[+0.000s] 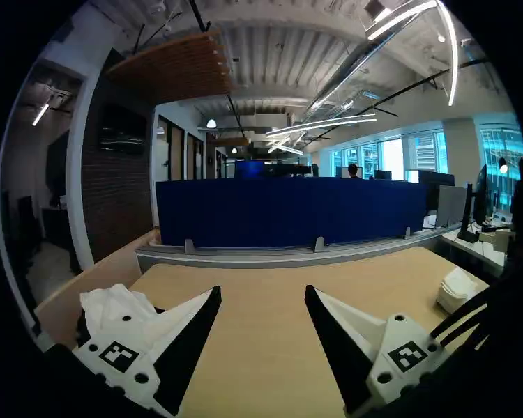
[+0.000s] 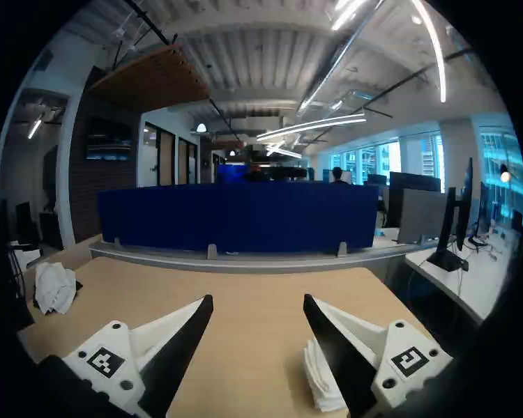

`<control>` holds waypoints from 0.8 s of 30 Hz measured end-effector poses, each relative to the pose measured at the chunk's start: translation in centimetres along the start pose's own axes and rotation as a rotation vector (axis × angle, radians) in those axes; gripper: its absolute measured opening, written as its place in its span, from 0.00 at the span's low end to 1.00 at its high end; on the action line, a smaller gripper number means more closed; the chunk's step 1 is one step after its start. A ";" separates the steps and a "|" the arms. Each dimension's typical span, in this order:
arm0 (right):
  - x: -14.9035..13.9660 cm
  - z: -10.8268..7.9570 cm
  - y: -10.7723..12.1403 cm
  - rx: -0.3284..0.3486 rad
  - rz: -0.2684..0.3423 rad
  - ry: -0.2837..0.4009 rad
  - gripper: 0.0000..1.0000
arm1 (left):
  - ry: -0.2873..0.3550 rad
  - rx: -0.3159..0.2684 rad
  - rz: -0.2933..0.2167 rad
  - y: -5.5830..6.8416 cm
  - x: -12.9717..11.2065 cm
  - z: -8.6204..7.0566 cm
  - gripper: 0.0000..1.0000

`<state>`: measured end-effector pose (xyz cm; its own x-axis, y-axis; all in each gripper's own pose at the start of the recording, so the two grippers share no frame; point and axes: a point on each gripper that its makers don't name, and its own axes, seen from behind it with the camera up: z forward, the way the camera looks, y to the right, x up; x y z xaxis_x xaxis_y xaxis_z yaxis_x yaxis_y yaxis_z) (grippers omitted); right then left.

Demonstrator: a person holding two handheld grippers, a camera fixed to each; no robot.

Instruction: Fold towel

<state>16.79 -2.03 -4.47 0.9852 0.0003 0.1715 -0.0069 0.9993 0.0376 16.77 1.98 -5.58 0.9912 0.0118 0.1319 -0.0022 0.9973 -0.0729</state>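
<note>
In the left gripper view my left gripper (image 1: 261, 296) hangs open above the wooden table (image 1: 282, 327), with nothing between its fingers. A crumpled white towel (image 1: 111, 303) lies at the table's left, partly behind the left finger. A folded stack of white towels (image 1: 459, 289) sits at the right edge. In the right gripper view my right gripper (image 2: 256, 303) is open and empty too. The folded stack (image 2: 321, 376) lies just under its right finger, and the crumpled towel (image 2: 54, 288) rests far off at the left.
A blue partition (image 1: 289, 211) on a grey rail (image 1: 282, 256) closes the table's far side. Desks with monitors (image 2: 457, 216) stand to the right, and a brick wall (image 1: 115, 202) to the left. A person's head (image 1: 353, 169) shows beyond the partition.
</note>
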 end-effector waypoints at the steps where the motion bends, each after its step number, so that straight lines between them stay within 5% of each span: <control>1: 0.1 0.1 -0.2 0.000 0.001 0.000 1.00 | 0.003 0.002 0.000 -0.1 0.0 0.1 0.89; 24: 0.7 2.4 -0.8 -0.041 0.084 -0.058 1.00 | 0.080 0.069 0.054 -2.6 -4.2 2.4 0.89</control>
<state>17.10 -2.94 -2.03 0.9698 0.0828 0.2295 -0.0806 0.9966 -0.0192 12.26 -0.45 -3.61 0.9967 0.0631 0.0503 -0.0627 0.9980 -0.0096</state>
